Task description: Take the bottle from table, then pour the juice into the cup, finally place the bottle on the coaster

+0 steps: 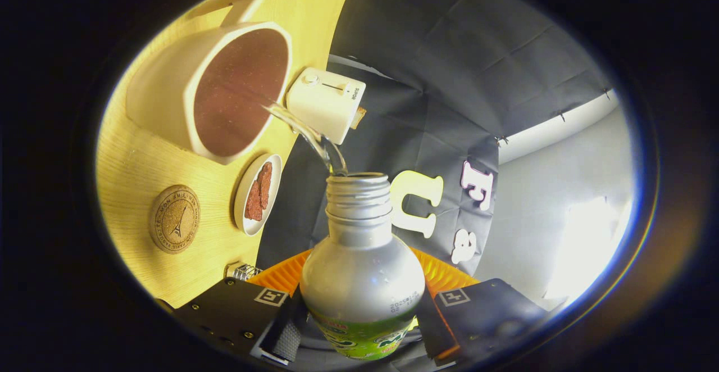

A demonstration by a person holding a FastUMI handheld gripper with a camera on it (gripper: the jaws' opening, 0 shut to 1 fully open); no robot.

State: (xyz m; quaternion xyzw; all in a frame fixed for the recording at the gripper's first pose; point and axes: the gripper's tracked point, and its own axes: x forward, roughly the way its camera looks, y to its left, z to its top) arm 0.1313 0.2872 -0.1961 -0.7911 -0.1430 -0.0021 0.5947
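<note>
My gripper is shut on a silver metal bottle with a green label, held between both fingers and tipped sideways. Its threaded neck is uncapped. A clear stream of liquid arcs from the mouth into a wide white cup with a wooden handle and a dark brown inside, standing on the wooden table. A round cork coaster lies on the table beside the cup, nearer to my fingers.
A small white toaster stands just past the cup, near the table's edge. A white saucer holding reddish-brown pieces lies between the coaster and the bottle's neck. Black cloth and a grey wall stand beyond the table.
</note>
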